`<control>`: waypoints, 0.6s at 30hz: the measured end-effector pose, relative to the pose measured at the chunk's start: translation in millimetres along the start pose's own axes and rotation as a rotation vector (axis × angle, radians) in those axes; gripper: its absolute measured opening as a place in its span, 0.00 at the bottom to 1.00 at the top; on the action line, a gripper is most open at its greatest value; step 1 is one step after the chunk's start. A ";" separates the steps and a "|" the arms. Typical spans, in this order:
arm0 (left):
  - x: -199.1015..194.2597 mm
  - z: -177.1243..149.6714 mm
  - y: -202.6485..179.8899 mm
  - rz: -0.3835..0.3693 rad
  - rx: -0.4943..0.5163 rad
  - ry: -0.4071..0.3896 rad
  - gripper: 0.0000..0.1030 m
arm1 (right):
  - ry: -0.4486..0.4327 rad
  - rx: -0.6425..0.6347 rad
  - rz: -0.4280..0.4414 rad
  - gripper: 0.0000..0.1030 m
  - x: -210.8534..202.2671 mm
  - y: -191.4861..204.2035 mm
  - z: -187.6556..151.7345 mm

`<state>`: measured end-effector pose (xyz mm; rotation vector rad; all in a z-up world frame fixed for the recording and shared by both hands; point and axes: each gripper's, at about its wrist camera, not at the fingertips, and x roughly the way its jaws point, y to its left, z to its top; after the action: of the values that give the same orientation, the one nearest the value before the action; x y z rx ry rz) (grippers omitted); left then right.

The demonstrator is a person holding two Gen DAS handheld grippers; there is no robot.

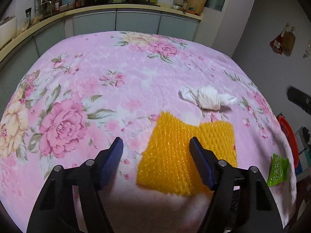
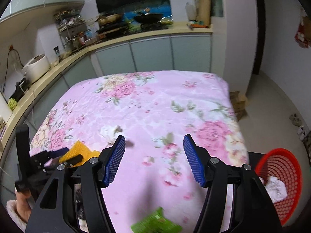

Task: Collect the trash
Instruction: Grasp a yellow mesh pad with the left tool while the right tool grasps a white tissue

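A yellow foam net [image 1: 175, 155] lies on the pink floral tablecloth [image 1: 97, 77], just right of my open, empty left gripper [image 1: 156, 145]; its right finger overlaps the net. A crumpled white tissue [image 1: 208, 98] lies beyond it. A green wrapper [image 1: 278, 169] lies at the table's right edge and shows blurred in the right wrist view [image 2: 155, 223], below my open, empty right gripper [image 2: 154, 142]. A red basket [image 2: 281, 176] holding white paper [image 2: 277, 189] stands to the right, beside the table. The net [image 2: 79, 151], tissue [image 2: 109, 134] and left gripper [image 2: 66, 155] show at left.
A kitchen counter [image 1: 116, 6] with pans, bottles and a rack runs behind and left of the table. A rice cooker [image 2: 36, 68] sits on it. Bags hang on the right wall [image 1: 282, 41]. Floor with boxes [image 2: 238, 101] lies to the right.
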<state>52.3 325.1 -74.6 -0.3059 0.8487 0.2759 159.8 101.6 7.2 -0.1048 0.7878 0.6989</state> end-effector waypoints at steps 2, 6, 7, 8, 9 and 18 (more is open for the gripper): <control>-1.2 0.2 -1.3 -0.013 0.007 -0.006 0.56 | 0.021 -0.012 0.017 0.58 13.8 9.4 4.8; -1.4 0.2 4.1 -0.035 -0.022 -0.015 0.43 | 0.063 -0.053 0.047 0.58 42.0 31.1 12.1; -2.0 0.5 5.5 -0.038 -0.028 -0.017 0.41 | 0.072 -0.063 0.052 0.58 47.5 35.4 13.1; -3.0 0.4 7.0 -0.042 -0.036 -0.022 0.37 | 0.080 -0.073 0.057 0.58 53.4 39.7 14.1; -3.5 0.8 8.8 -0.041 -0.044 -0.027 0.34 | 0.091 -0.082 0.063 0.58 62.1 45.8 14.7; -8.5 2.6 15.6 -0.036 -0.074 -0.058 0.21 | 0.162 -0.152 0.087 0.58 112.2 79.0 16.7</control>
<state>43.2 339.4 -68.9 -0.3807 0.7763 0.2816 177.3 228.6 -44.5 -0.2688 0.8974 0.8400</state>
